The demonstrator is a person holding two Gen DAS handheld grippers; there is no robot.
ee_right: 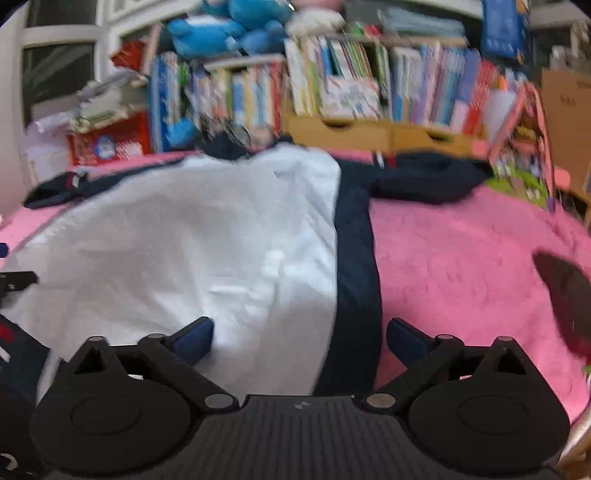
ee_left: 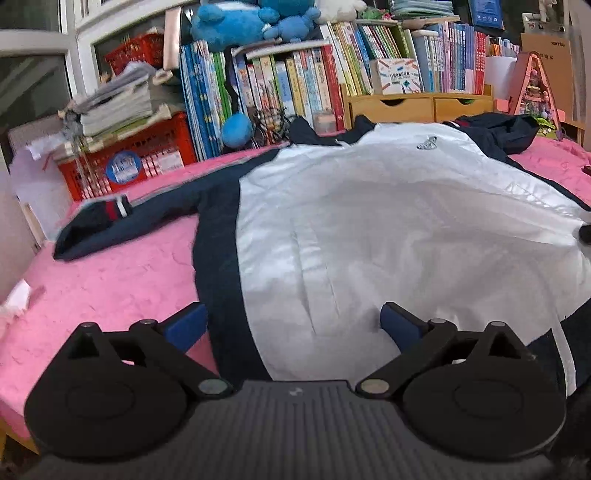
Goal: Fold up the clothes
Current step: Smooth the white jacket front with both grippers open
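Observation:
A white jacket with navy side panels and navy sleeves [ee_left: 369,229] lies spread flat on a pink blanket [ee_left: 110,280]. Its left sleeve [ee_left: 122,218] stretches out to the left, the cuff striped red and white. My left gripper [ee_left: 293,325] hovers open over the jacket's near left hem, its blue pads either side of the navy panel, pressing nothing. In the right wrist view the same jacket [ee_right: 207,236] fills the left half, and my right gripper [ee_right: 300,338] stands open over the navy right side panel [ee_right: 356,266]. The right sleeve [ee_right: 424,177] lies bunched at the back.
Packed bookshelves [ee_left: 303,81] with blue plush toys [ee_left: 251,22] rise behind the blanket. A red crate [ee_left: 144,155] with stacked papers stands at back left, wooden drawers [ee_left: 421,105] and a pink toy house [ee_left: 532,85] at back right. A dark object [ee_right: 565,295] lies on the blanket's right side.

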